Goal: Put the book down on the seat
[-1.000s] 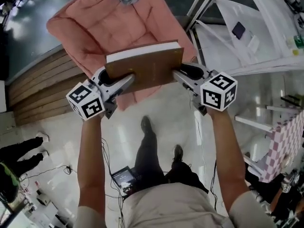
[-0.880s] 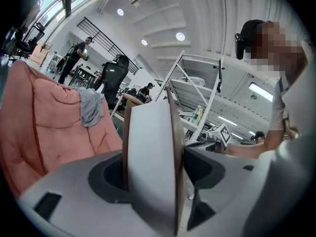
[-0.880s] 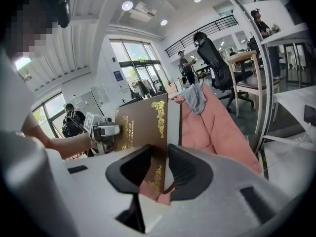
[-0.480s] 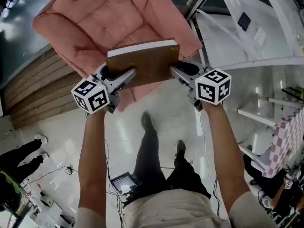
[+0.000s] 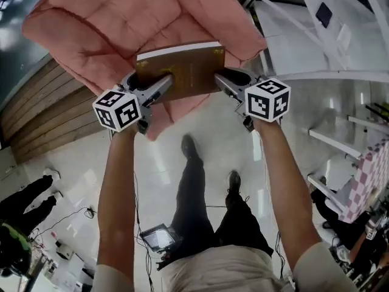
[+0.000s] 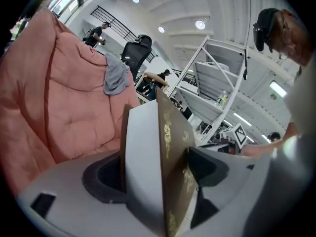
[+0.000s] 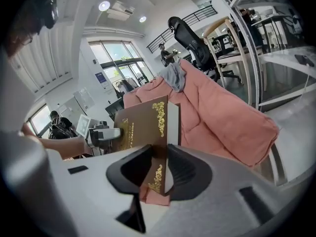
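Note:
A brown hardcover book (image 5: 182, 72) with gold ornament is held flat between both grippers, low over the front of the pink cushioned seat (image 5: 115, 23). My left gripper (image 5: 163, 85) clamps its left end; those jaws have just been opening, with the book (image 6: 173, 147) still between them and against both pads. On the right end sits my right gripper (image 5: 220, 81), whose jaws have just been closing on the book (image 7: 140, 125). The seat (image 6: 59, 107) rises behind the book in both gripper views. Whether the book touches the cushion is hidden.
A grey cloth (image 6: 116, 78) hangs on the seat back. A white metal frame (image 5: 285, 17) stands right of the seat and a wooden platform (image 5: 42, 120) lies at its left. My feet stand on glossy floor (image 5: 164, 163), with a small device (image 5: 159, 236) behind them.
Both grippers have sunk with the book toward the seat, which now fills more of the head view's top. The book stays level between them.

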`<state>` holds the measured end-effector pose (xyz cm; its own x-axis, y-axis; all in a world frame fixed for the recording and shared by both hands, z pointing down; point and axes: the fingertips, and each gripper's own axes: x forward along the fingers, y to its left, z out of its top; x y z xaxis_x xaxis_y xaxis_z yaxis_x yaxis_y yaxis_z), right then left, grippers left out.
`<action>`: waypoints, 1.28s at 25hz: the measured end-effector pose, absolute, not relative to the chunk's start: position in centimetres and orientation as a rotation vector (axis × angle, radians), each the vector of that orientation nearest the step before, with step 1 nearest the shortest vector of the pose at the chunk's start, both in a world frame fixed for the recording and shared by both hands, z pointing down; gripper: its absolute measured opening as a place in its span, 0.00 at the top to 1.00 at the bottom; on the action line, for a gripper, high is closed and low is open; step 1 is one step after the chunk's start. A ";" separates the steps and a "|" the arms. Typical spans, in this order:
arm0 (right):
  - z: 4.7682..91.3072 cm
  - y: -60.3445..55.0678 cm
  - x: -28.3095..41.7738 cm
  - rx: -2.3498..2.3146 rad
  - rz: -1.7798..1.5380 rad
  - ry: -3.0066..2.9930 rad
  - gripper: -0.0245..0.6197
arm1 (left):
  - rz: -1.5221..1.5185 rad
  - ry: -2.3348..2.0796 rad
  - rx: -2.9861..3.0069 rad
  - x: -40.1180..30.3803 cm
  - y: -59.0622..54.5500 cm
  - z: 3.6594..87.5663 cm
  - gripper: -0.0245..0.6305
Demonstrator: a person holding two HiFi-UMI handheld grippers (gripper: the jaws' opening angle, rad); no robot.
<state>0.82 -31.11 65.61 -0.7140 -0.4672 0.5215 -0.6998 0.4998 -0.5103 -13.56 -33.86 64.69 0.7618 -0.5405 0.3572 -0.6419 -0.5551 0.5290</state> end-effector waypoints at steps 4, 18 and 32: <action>67.8 -31.3 0.7 0.992 1.070 -2.441 0.82 | 0.237 -0.890 2.267 -13.8 -34.3 67.1 0.41; 76.8 -33.0 1.7 1.055 1.186 -2.379 0.83 | 0.377 -0.859 2.191 -13.0 -37.0 76.2 0.39; 85.0 -32.8 1.6 1.105 1.242 -2.259 0.87 | 0.839 -0.992 2.011 -13.9 -37.0 87.0 0.36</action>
